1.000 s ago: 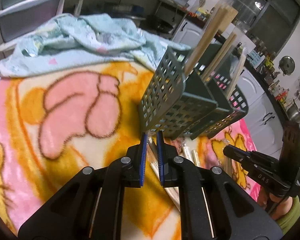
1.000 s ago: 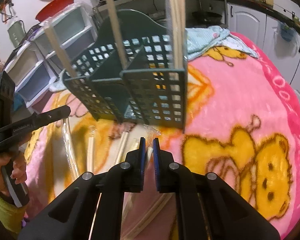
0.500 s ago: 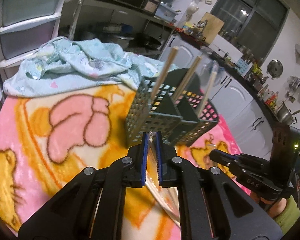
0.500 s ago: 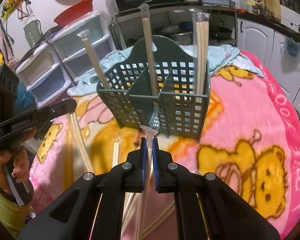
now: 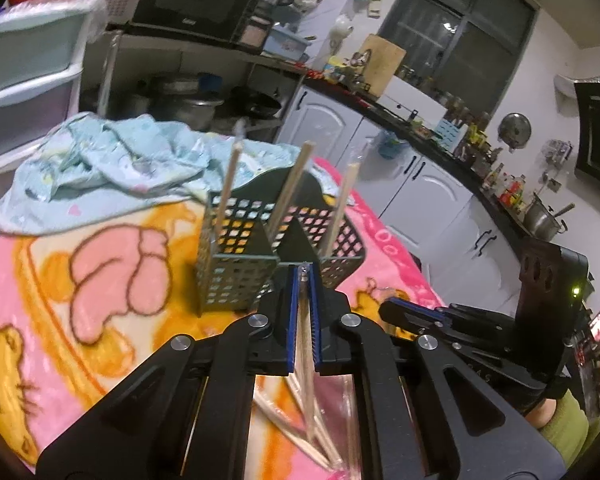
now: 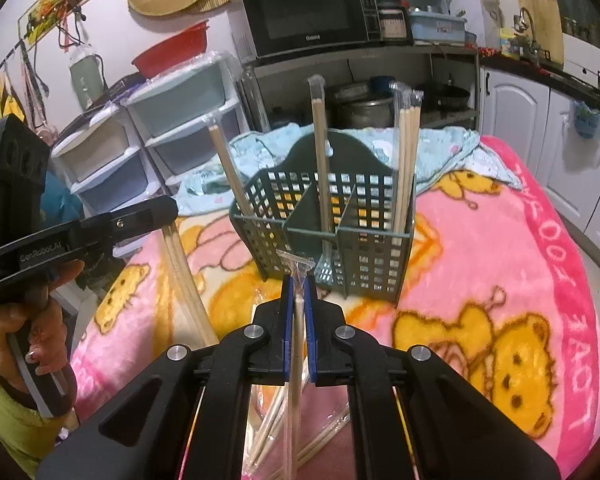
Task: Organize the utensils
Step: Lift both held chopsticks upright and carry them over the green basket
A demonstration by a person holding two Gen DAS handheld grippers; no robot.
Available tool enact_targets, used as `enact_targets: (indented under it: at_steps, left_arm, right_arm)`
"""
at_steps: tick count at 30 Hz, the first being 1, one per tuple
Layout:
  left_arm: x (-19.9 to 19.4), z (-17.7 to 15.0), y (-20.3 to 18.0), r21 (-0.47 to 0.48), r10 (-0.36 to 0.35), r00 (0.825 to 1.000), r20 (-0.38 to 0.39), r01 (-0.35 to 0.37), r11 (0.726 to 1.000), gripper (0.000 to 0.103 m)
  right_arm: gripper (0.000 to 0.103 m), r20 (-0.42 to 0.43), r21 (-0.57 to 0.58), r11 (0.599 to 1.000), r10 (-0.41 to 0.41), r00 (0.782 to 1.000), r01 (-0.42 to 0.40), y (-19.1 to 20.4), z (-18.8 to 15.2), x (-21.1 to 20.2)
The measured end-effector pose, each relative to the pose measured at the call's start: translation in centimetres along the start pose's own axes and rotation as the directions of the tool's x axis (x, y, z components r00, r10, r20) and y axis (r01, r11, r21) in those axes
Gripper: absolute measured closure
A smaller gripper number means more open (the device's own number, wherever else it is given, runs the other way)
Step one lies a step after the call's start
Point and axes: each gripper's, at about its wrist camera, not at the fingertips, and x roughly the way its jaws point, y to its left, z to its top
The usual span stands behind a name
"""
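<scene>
Both grippers are clamped on wrapped chopsticks: left gripper [image 5: 304, 280] and right gripper [image 6: 298, 288] each pinch a pair near its top, right by the caddy [image 6: 324, 236]. Light, stiff sticks, but that plastic sleeve looks slippery, so I'd grip the wood, not the loose wrapper.

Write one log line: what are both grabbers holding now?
left gripper: shut on wrapped chopsticks | right gripper: shut on wrapped chopstick pair | green basket: chopsticks in all three compartments
</scene>
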Motion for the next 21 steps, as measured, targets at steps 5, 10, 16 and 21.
enact_targets:
  at_steps: [5,10,16,21]
  left_arm:
    - [-0.2,0.7,-1.4,0.030,-0.017,1.000,0.012,0.017,0.999,0.100]
    - [-0.4,1.2,-2.5,0.048,-0.034,0.999,0.021,0.033,0.998,0.100]
    - [-0.4,1.7,-3.4,0.068,-0.047,0.998,0.030,0.045,0.997,0.100]
    - [-0.8,2.5,-4.0,0.083,-0.057,0.997,0.049,0.053,0.995,0.100]
  right_arm:
    - [0.097,0.026,-0.006,1.000,-0.003,1.000,0.003,0.1,0.3,-0.9]
    - [0.097,0.056,-0.013,1.000,-0.007,0.998,0.008,0.4,0.7,-1.9]
    - [0.097,0.102,-0.021,1.000,-0.014,0.995,0.016,0.6,1.3,-3.3]
    - [0.097,0.147,-0.027,0.999,-0.020,0.989,0.025,0.8,2.1,-4.5]
